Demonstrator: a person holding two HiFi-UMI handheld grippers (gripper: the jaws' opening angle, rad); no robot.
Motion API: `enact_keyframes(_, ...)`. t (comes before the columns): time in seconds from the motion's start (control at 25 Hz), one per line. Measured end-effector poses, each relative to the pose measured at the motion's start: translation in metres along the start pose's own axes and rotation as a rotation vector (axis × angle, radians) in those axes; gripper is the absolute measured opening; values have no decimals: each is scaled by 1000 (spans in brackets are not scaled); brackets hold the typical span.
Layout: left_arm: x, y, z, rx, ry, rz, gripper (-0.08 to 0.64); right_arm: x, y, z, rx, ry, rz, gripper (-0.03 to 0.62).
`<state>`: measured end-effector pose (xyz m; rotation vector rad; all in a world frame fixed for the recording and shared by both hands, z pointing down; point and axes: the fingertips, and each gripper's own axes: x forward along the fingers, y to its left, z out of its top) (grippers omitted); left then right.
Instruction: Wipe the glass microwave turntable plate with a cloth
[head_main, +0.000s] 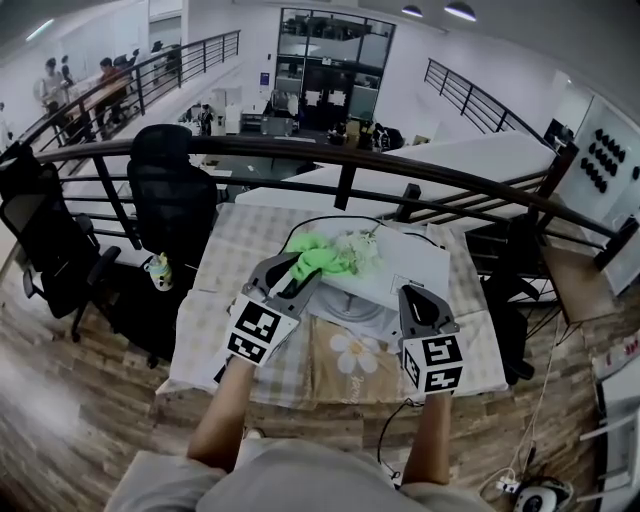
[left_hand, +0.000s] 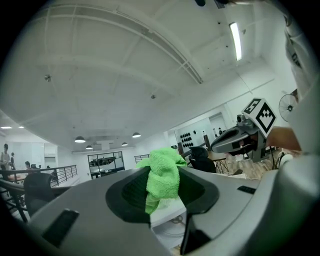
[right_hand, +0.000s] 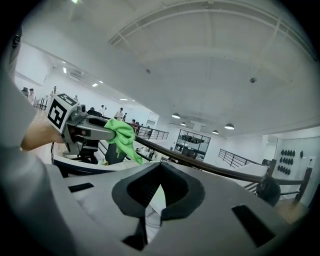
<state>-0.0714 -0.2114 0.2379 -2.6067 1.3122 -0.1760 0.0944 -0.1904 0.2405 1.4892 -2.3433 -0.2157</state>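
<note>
I have my left claw (head_main: 298, 266) clamped on the green cloth (head_main: 326, 254), which bunches up out of the jaws in a loose wad. I grip it by a fold near its middle, I think, so that enough hangs free to make a soft pad for rubbing. In the left gripper view the cloth (left_hand: 162, 172) fills the gap between the jaws and spills over their tips. It is lifted off the table (head_main: 214, 300) and sits above the far side of the glass plate (head_main: 350, 305), not on it yet. The plate lies flat around the middle of the table, just behind a mat with a flower print (head_main: 355, 355) at the near edge. I take it to be the round greyish disc there, though glass is hard to read from above. My right claw (head_main: 413, 296) hovers at the plate's right edge with its jaws drawn together on nothing I can see. My guess is that it waits there to steady the rim, so the plate cannot slide or spin once I press down. Wiping looks about to start.
</note>
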Motion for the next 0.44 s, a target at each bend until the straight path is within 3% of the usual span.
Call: enact_keyframes(0.44, -1, -4, -3, 32, 0, -10, 158, 1, 2, 4, -29, 4, -20, 12)
